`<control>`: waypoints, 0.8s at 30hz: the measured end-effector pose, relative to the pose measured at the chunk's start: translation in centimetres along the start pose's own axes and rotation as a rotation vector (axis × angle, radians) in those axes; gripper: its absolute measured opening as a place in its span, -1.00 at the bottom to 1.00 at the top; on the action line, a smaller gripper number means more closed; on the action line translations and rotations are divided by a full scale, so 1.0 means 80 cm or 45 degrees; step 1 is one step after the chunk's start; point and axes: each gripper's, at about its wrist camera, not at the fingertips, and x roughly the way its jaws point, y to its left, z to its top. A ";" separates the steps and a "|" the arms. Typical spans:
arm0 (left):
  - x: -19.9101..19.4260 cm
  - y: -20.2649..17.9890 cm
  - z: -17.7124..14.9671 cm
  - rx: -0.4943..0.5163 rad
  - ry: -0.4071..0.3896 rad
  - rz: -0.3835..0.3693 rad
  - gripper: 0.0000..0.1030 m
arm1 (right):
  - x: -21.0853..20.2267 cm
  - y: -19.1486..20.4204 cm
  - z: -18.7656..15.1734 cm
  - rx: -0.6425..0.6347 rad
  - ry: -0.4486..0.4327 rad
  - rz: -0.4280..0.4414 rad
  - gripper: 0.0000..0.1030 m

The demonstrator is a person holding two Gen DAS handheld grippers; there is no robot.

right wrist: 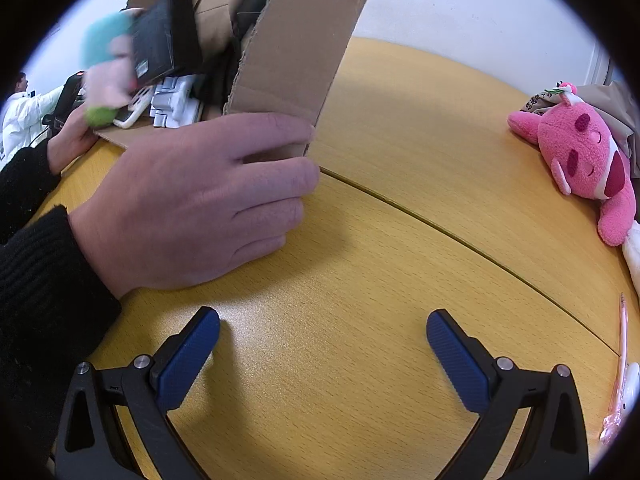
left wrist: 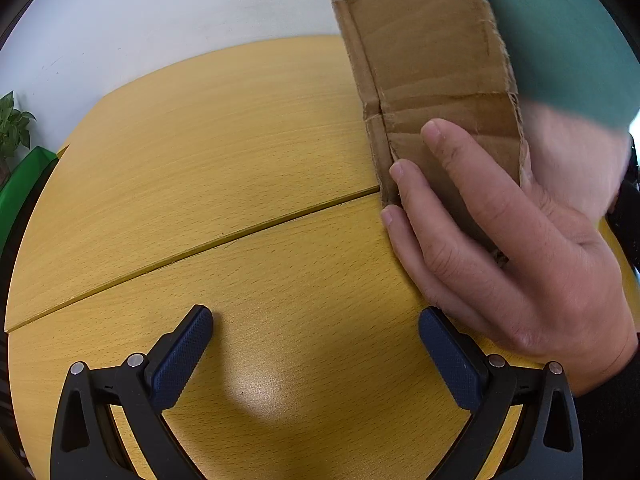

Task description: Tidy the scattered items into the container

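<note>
Right now, nearest first:
Left gripper [left wrist: 316, 332]: spread wide, holding nothing, low over the table [left wrist: 200, 152]; your risk is clipping the bare hand [left wrist: 500, 248] just beside its right finger.
Right gripper [right wrist: 323, 332]: also wide and empty.
Cardboard box [right wrist: 296, 56]: a bare hand [right wrist: 192, 200] steadies its flap; nudge it and the contents may spill.
Pink pen [right wrist: 619, 364]: near the table edge; could roll off.
Pink plush toy [right wrist: 576, 152]: well apart, far right.
</note>
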 end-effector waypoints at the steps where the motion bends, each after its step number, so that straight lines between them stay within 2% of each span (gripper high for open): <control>1: 0.000 0.000 0.001 0.000 0.000 0.000 1.00 | 0.000 0.000 0.000 0.000 0.000 0.000 1.00; 24: 0.003 0.010 0.011 0.002 -0.002 0.000 1.00 | -0.001 0.003 -0.004 0.000 -0.003 0.000 1.00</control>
